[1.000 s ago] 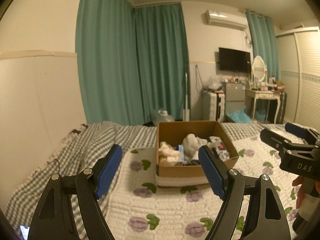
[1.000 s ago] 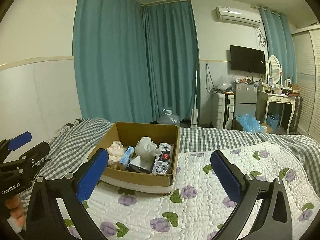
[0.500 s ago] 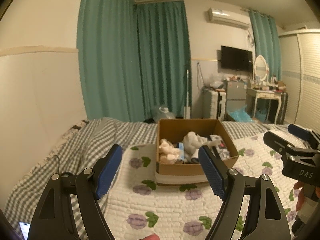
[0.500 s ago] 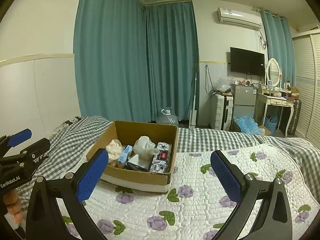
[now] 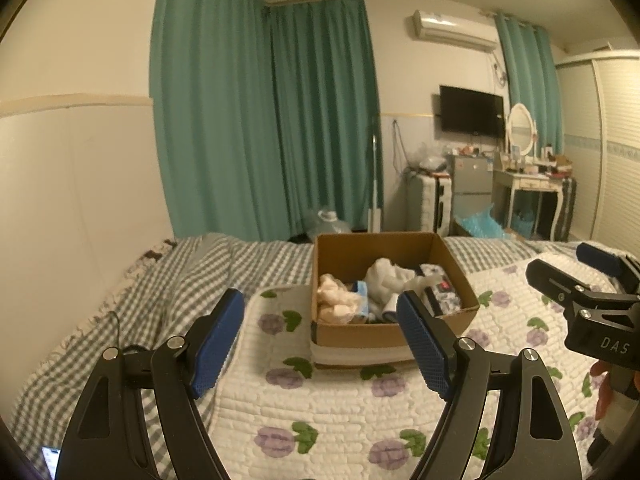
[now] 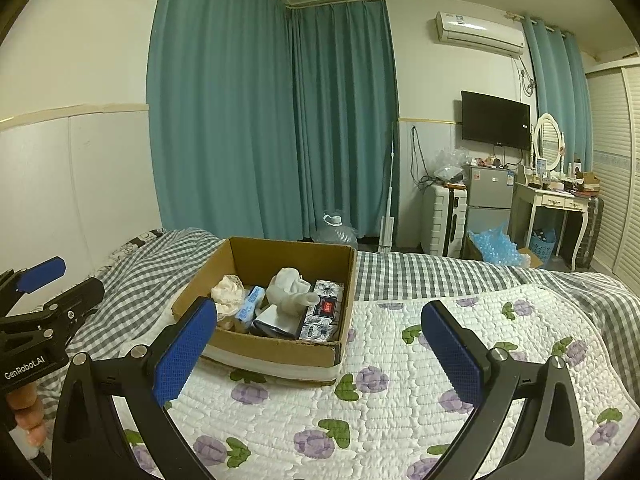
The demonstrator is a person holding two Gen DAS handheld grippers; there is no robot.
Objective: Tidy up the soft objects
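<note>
Cardboard box [image 5: 394, 334] sat on quilted bed [image 5: 340, 408], holding plush toy [image 5: 336, 304], white cloth [image 6: 286, 292], tissue packs [image 6: 324, 314]. Over last second both views crept slightly toward box, contents unmoved. Left tongs [image 5: 320, 344] and right tongs [image 6: 318, 350] spread wide, empty. Fits either sorting pending or finished.

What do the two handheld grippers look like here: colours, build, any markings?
Both are black, skeletal frames with triangular cutouts and silver pivot screws. Each finger ends in a flat blue textured pad. The left gripper carries white "GenRobot.AI" lettering on its body, seen from the right wrist view; the right gripper shows "DAS" in white, seen from the left wrist view. No cables or sleeves are visible.
</note>
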